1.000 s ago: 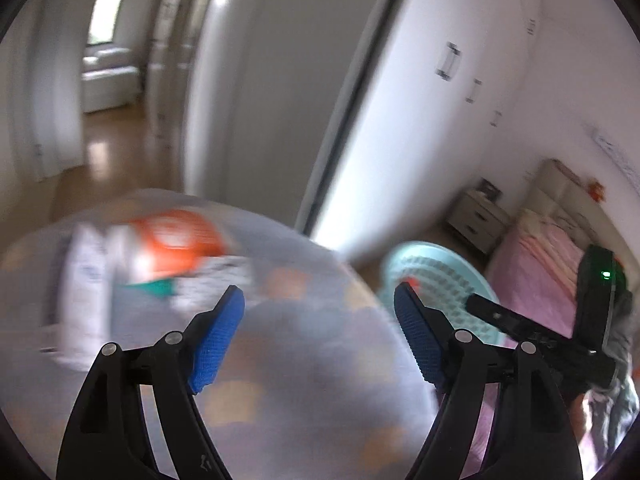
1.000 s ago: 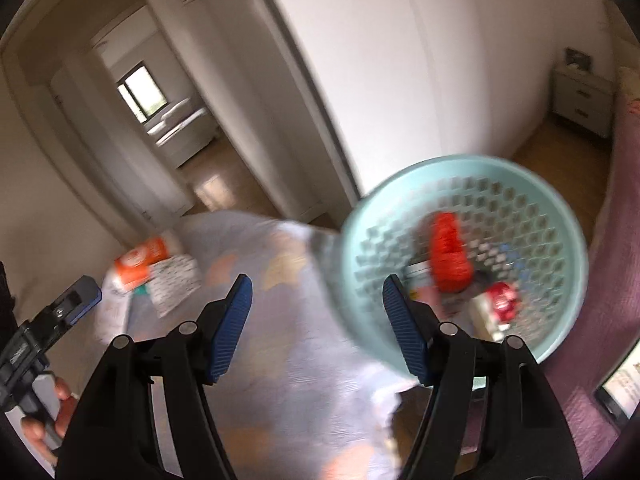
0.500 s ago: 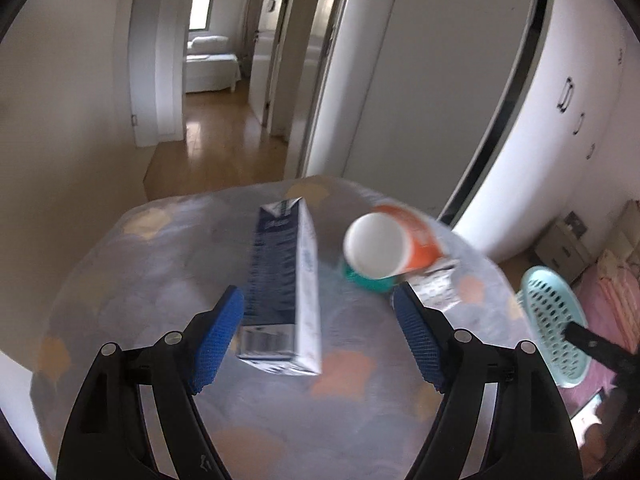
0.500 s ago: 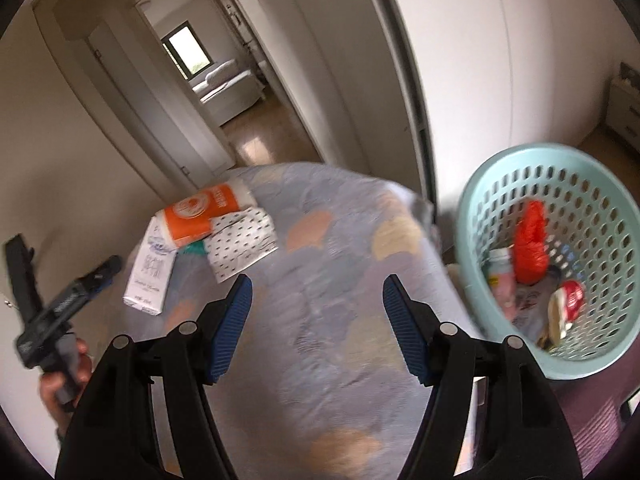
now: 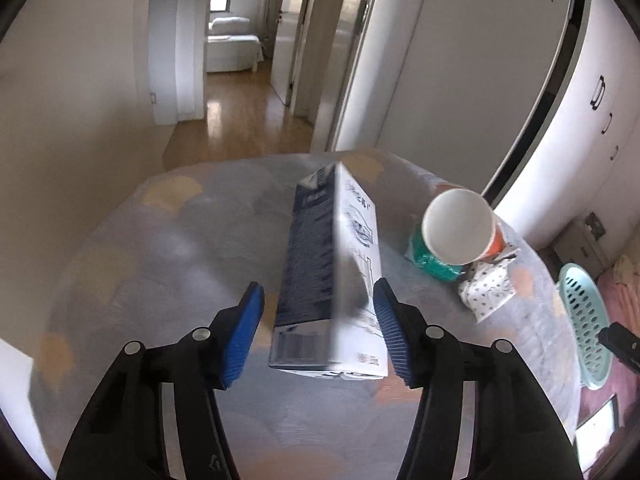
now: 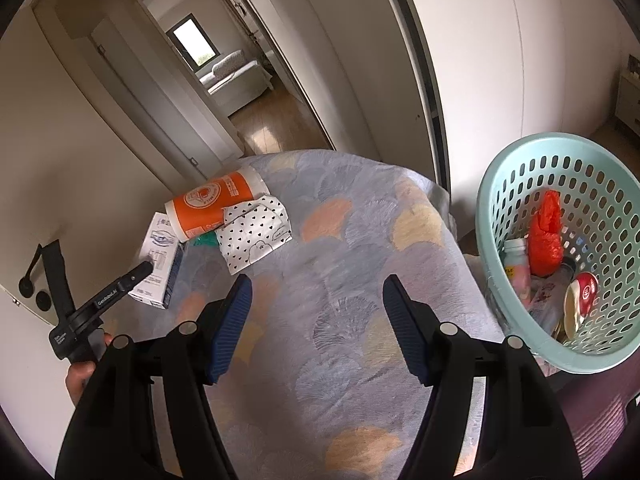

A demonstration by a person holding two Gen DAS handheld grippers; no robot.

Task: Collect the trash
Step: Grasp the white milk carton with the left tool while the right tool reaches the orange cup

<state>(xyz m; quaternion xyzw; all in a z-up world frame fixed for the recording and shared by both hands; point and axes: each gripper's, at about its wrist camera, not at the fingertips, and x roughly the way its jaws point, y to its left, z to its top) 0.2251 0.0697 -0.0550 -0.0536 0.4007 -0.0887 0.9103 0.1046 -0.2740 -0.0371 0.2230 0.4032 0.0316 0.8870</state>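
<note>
A white and dark blue carton (image 5: 320, 240) lies on the patterned table cover (image 5: 180, 260). My left gripper (image 5: 318, 288) straddles its near end with the jaws closing. The right pad (image 5: 390, 332) is at the carton's side, while a gap shows at the left pad (image 5: 244, 332). An orange paper cup (image 5: 460, 232) lies on its side beside a spotted white packet (image 5: 488, 292) and a green wrapper (image 5: 432, 264). In the right wrist view my right gripper (image 6: 316, 284) hangs open over the bare cover, apart from the carton (image 6: 160, 264) and the cup (image 6: 216, 208).
A mint plastic basket (image 6: 500, 216) stands off the table's right edge and holds a red bag, a bottle and other rubbish. White wardrobe doors rise behind the table. A doorway opens onto a hallway with a wooden floor.
My left gripper swung from the basket side to the carton, came down over it, and its jaws narrowed around it. My right gripper turned from the basket toward the table, then held still.
</note>
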